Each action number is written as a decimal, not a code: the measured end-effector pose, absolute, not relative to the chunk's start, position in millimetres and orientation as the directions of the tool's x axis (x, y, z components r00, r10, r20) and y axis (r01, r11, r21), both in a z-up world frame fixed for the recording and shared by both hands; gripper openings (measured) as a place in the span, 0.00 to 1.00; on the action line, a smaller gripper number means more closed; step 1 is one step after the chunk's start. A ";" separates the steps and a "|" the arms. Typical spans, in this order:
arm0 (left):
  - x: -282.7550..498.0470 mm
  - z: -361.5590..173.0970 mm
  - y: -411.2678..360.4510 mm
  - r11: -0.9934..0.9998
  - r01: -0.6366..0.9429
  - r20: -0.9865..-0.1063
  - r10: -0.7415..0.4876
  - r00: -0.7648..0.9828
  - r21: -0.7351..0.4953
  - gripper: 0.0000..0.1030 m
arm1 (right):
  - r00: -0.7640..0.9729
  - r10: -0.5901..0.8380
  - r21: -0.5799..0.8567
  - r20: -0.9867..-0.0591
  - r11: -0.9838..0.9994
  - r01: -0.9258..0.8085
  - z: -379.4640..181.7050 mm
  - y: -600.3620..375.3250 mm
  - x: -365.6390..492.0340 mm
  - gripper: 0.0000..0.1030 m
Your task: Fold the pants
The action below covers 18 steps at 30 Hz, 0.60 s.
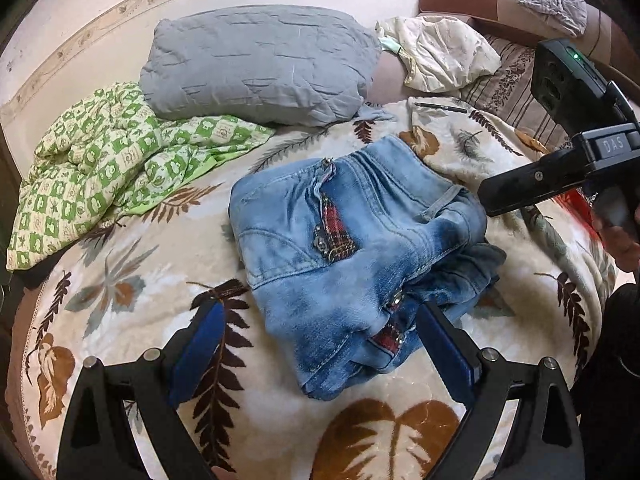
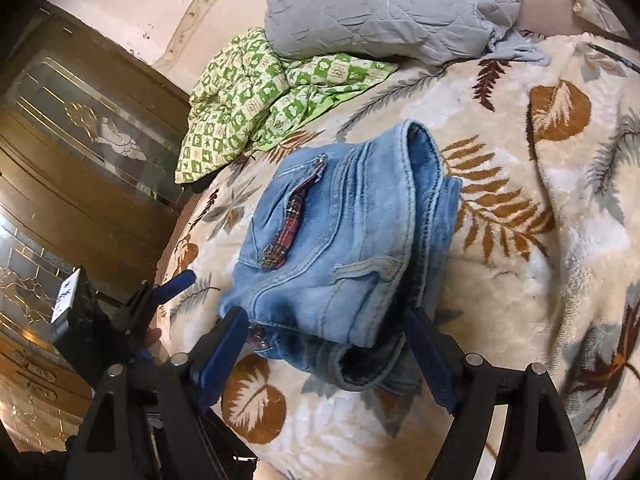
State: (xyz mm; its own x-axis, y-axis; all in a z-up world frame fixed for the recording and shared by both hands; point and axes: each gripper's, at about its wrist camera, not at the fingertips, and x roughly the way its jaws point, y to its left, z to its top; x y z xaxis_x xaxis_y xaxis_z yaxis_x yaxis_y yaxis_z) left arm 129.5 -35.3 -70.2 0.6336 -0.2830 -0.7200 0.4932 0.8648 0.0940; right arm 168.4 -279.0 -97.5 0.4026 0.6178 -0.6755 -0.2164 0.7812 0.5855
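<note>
Light-blue jeans (image 1: 352, 248) lie folded into a compact bundle on the leaf-patterned blanket (image 1: 132, 280). A red plaid trim shows on the pocket. My left gripper (image 1: 324, 344) is open wide over the near end of the bundle, its right blue pad (image 1: 448, 356) beside the denim edge. In the right wrist view the jeans (image 2: 340, 248) lie just ahead. My right gripper (image 2: 326, 344) is open, and its pads flank the bundle's near end without pressing it. The right gripper's black body (image 1: 560, 172) juts in from the right. The left gripper's blue fingertip (image 2: 176, 284) shows at the left.
A grey pillow (image 1: 260, 64) and a green checked quilt (image 1: 100, 168) lie behind the jeans. A cream cloth (image 1: 440, 52) and a pen (image 1: 440, 107) sit at the back right. A wooden cabinet with glass doors (image 2: 80, 152) stands along the bed's left side.
</note>
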 end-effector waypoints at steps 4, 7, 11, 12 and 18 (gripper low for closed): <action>131.1 -76.2 -29.1 0.870 0.486 -0.712 -0.293 0.638 0.078 0.93 | 0.391 0.598 0.570 -0.699 0.797 -0.200 -100.8 -276.3 170.7 0.74; 133.8 -79.6 -25.2 0.870 0.490 -0.703 -0.319 0.636 0.048 0.93 | 0.364 0.608 0.589 -0.705 0.788 -0.177 -110.1 -276.6 174.3 0.49; 136.6 -88.4 -29.0 0.855 0.516 -0.714 -0.326 0.620 0.059 0.62 | 0.370 0.610 0.579 -0.701 0.789 -0.205 -112.2 -271.9 173.1 0.38; 135.5 -89.7 -30.5 0.844 0.533 -0.718 -0.338 0.609 0.055 0.56 | 0.375 0.605 0.569 -0.702 0.794 -0.217 -110.9 -270.6 172.3 0.32; 117.8 -89.1 -40.5 0.783 0.608 -0.722 -0.347 0.599 0.128 0.19 | 0.408 0.576 0.465 -0.708 0.816 -0.344 -91.9 -261.9 155.9 0.12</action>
State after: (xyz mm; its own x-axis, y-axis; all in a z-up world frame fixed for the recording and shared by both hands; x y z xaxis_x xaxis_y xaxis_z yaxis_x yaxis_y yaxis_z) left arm 117.8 -40.5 -89.1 0.5987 -0.3466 -0.7221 0.6083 0.7833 0.1284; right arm 155.9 -261.9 -91.9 0.4084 0.5761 -0.7080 -0.3439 0.8156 0.4653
